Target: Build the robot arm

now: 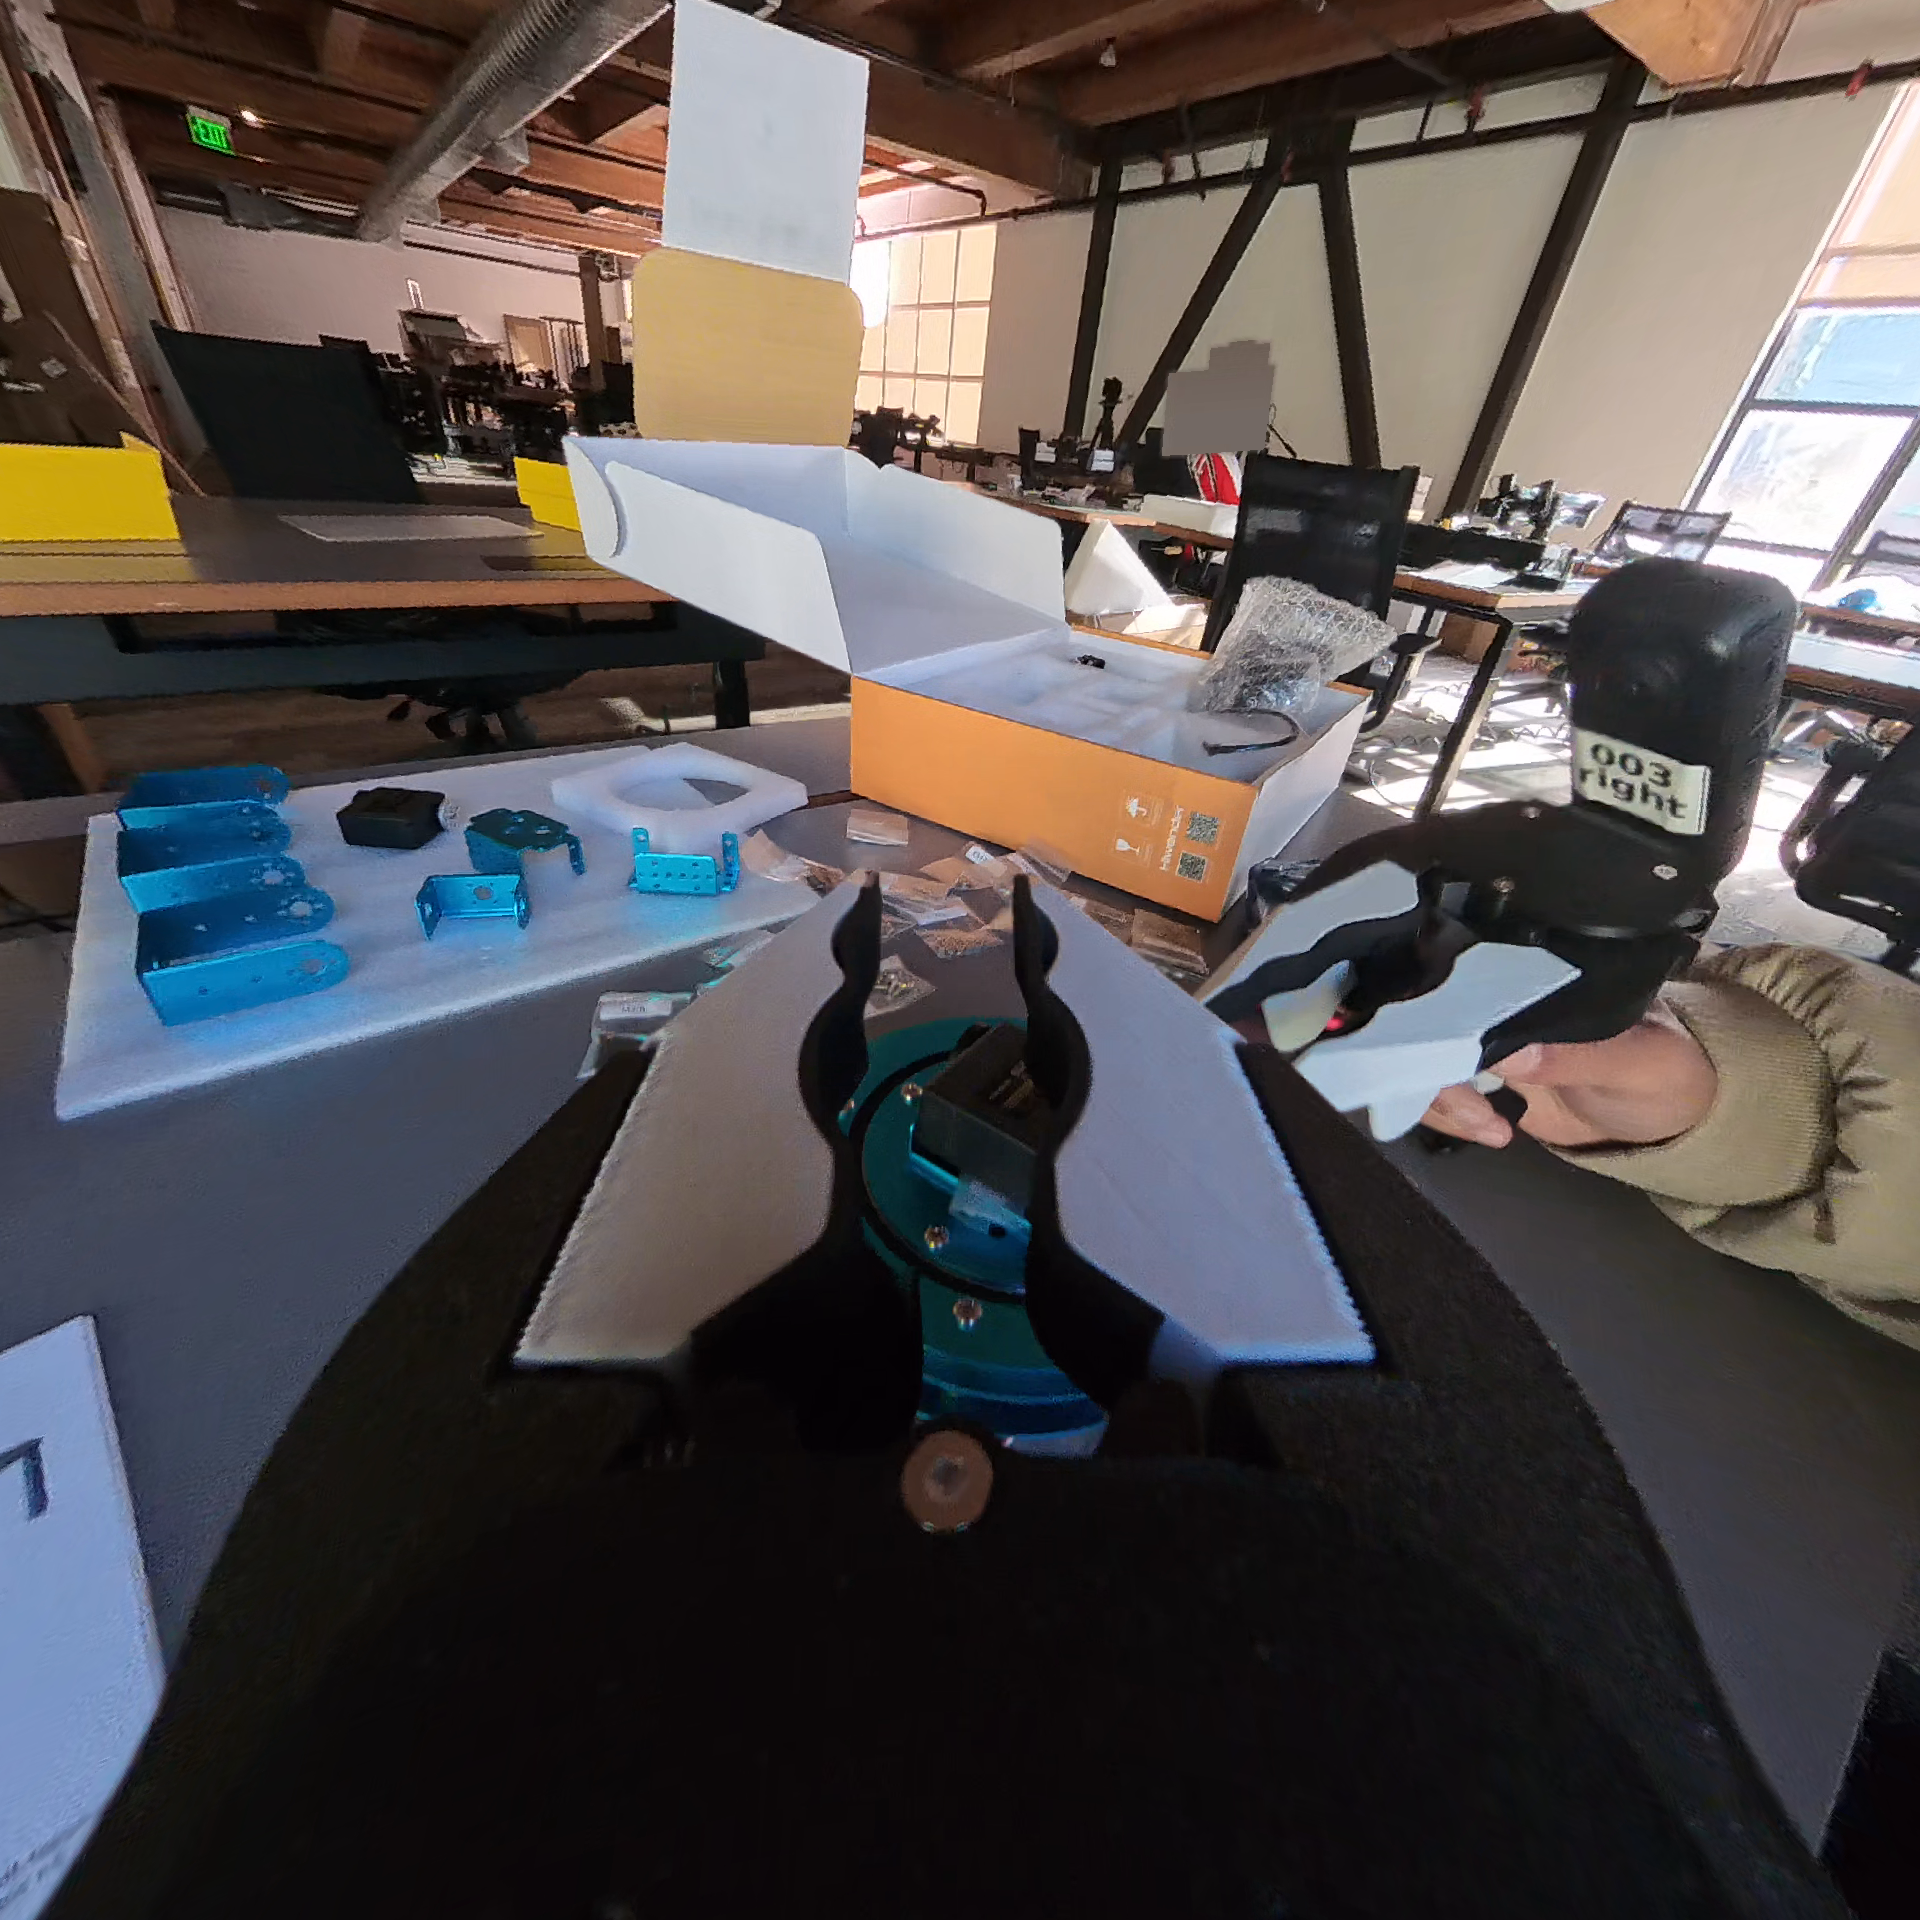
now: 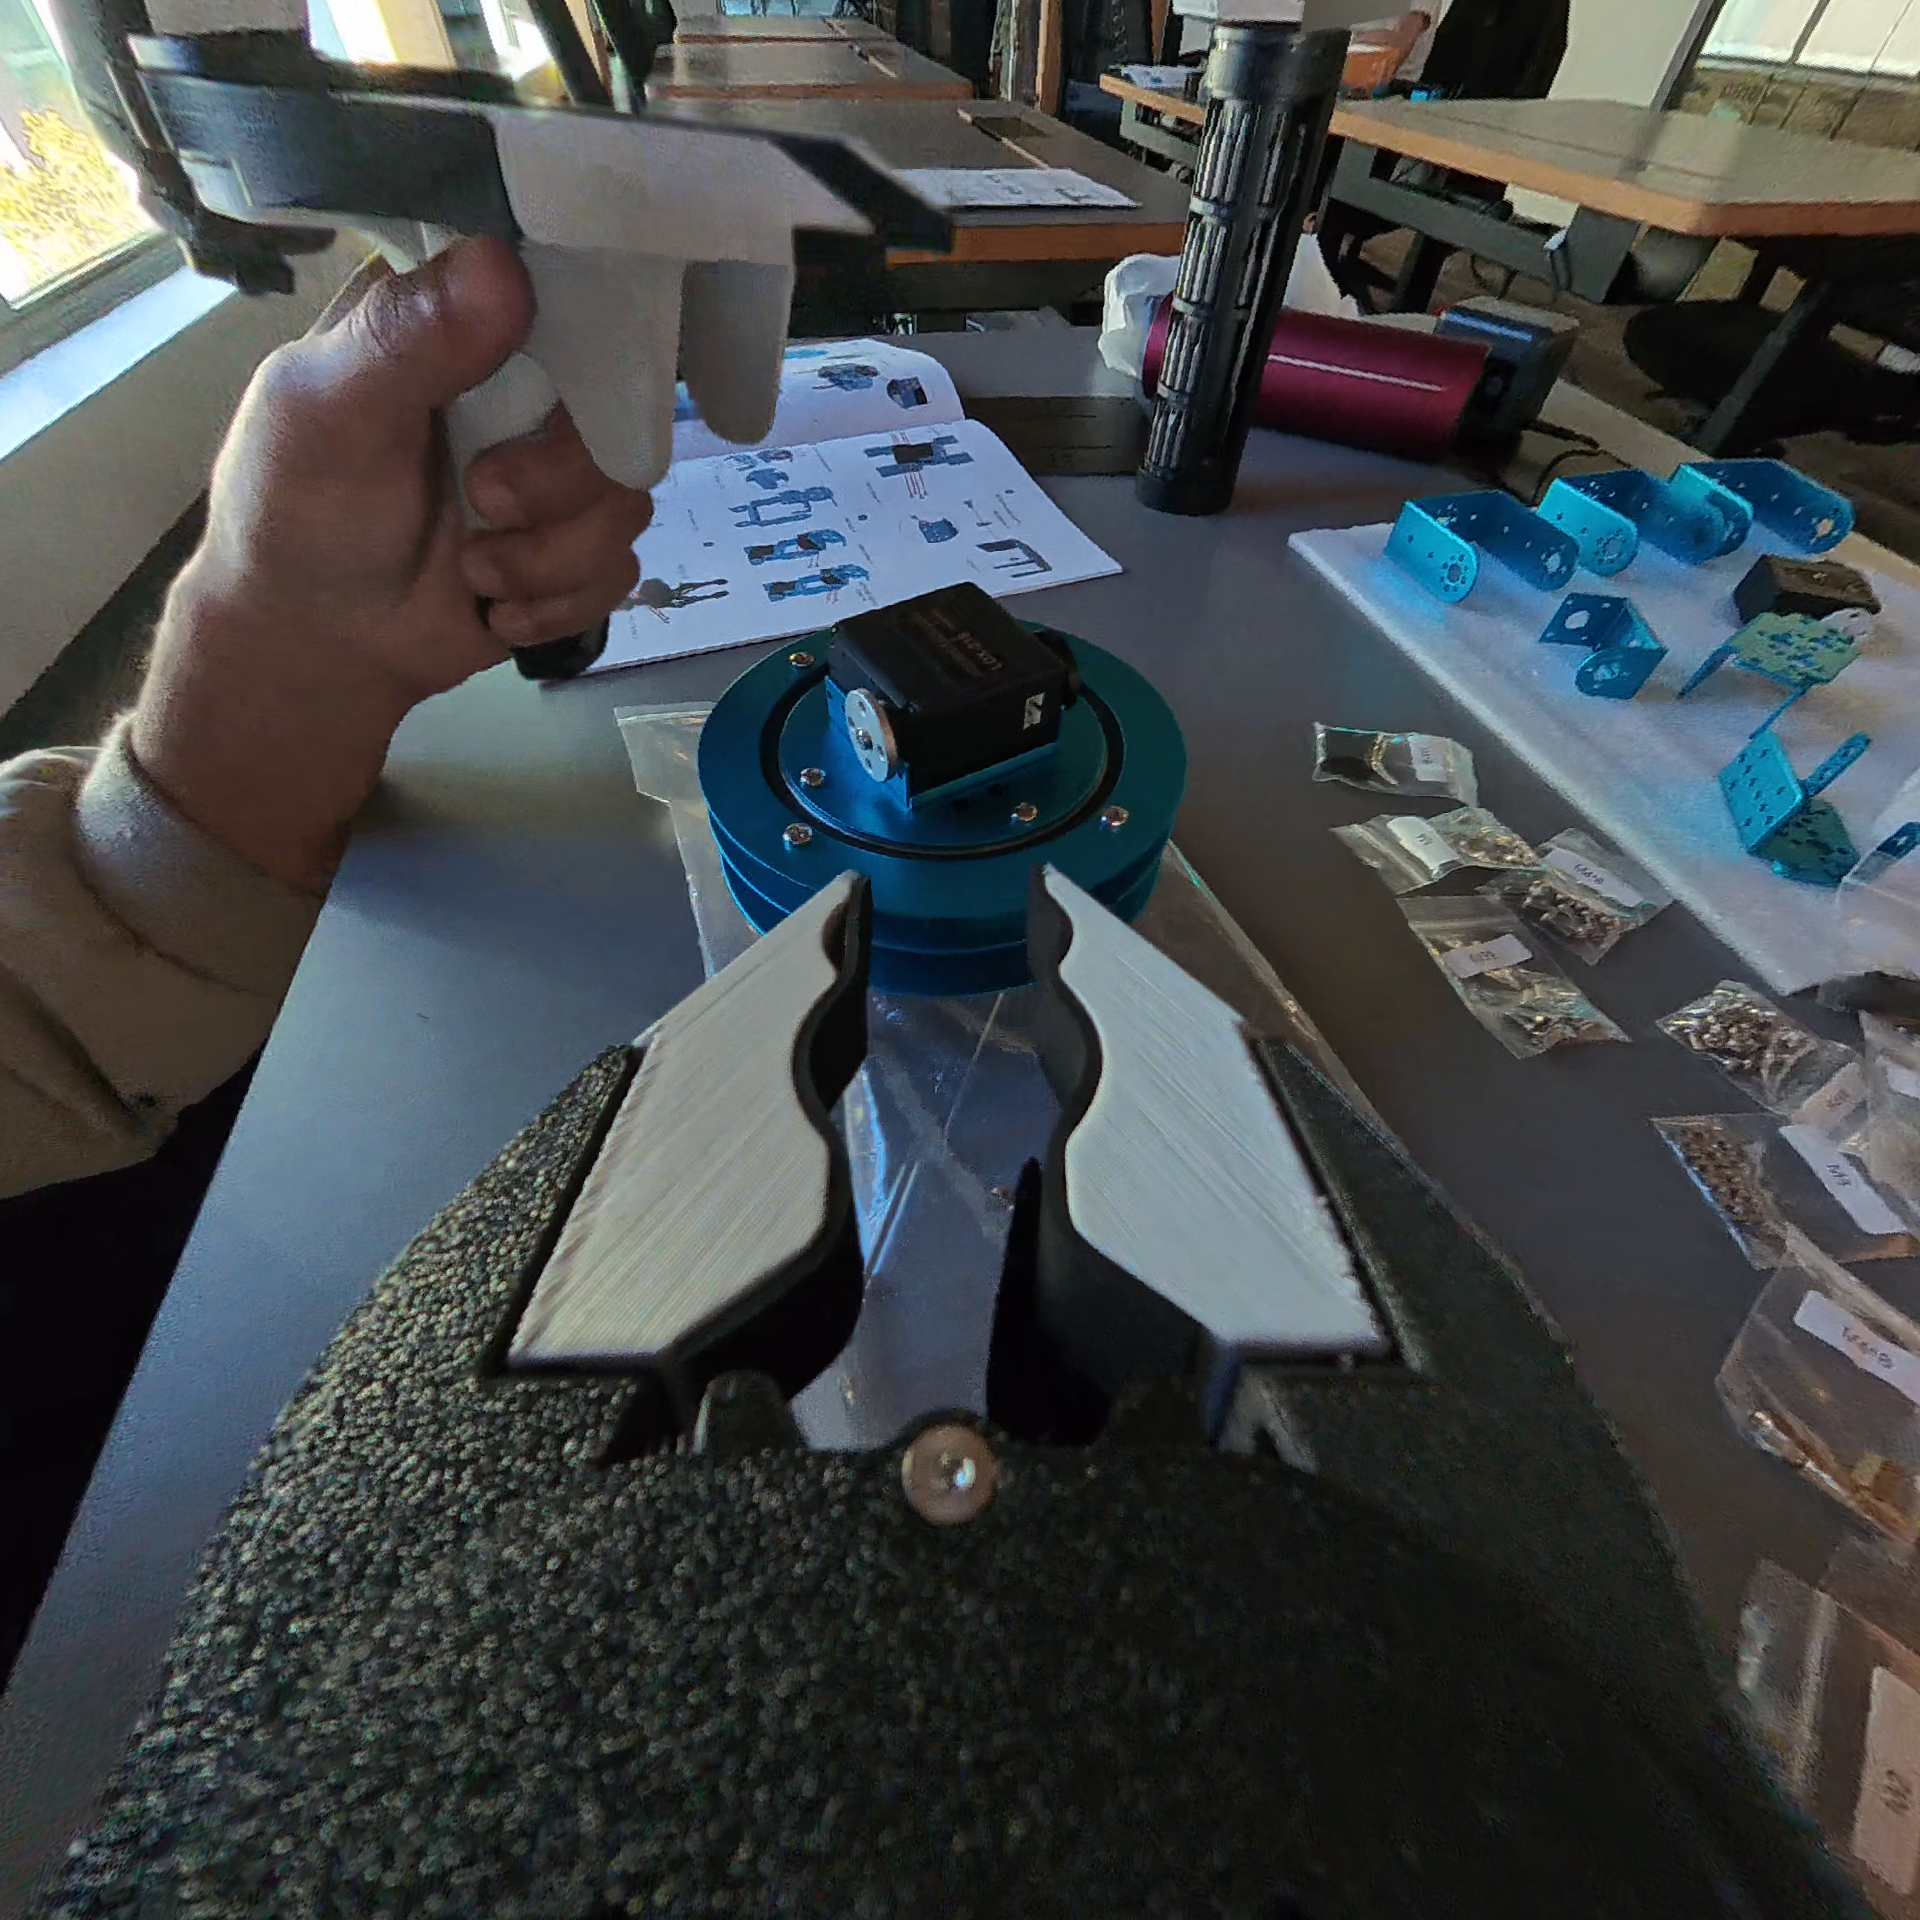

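Above blue round base (image 2: pixel 940 831): left hand-held gripper (image 1: pixel 945 899) narrowly parted, empty; right hand-held gripper (image 2: pixel 954 885) same.

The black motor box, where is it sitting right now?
In the right wrist view the black motor box sits on top of the round blue base, mid-table, just past the right tool's open tips, with the instruction booklet behind it.

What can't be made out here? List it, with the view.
- Left wrist view: most of the blue round base, behind the left tool.
- Right wrist view: the near end of the clear bag, under the right tool.
- Right wrist view: the small parts bags, blurred and cut by the right edge.
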Demonstrator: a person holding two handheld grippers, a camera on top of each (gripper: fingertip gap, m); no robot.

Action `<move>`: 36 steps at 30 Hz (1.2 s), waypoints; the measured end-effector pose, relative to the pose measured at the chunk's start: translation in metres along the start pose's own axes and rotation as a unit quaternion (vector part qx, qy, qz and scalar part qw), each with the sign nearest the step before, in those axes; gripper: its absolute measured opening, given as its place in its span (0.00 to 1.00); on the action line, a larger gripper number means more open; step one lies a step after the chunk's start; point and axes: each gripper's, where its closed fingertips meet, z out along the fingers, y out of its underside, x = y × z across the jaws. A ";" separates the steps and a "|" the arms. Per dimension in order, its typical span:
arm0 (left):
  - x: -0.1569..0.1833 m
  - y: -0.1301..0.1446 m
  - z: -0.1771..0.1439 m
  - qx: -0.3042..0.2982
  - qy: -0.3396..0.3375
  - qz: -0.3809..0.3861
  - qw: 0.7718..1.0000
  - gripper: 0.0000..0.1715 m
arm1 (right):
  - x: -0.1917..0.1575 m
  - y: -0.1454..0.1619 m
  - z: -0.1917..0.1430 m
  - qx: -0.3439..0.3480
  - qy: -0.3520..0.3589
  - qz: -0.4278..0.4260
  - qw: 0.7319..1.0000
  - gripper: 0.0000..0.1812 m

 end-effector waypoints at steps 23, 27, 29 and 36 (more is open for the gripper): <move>0.010 -0.011 0.023 -0.079 0.368 0.043 0.926 0.12 | 0.016 -0.008 -0.005 0.006 0.022 -0.001 1.000 0.16; 0.002 0.003 0.015 -0.099 0.425 0.014 0.900 0.08 | 0.015 -0.002 -0.001 -0.003 0.013 0.007 1.000 0.16; 0.009 0.013 0.009 -0.100 0.431 0.049 0.895 0.03 | 0.011 -0.001 0.002 -0.004 0.003 0.007 1.000 0.16; 0.024 0.036 0.004 -0.125 0.427 0.122 0.887 0.00 | 0.005 -0.002 0.004 -0.012 0.018 -0.035 0.999 0.16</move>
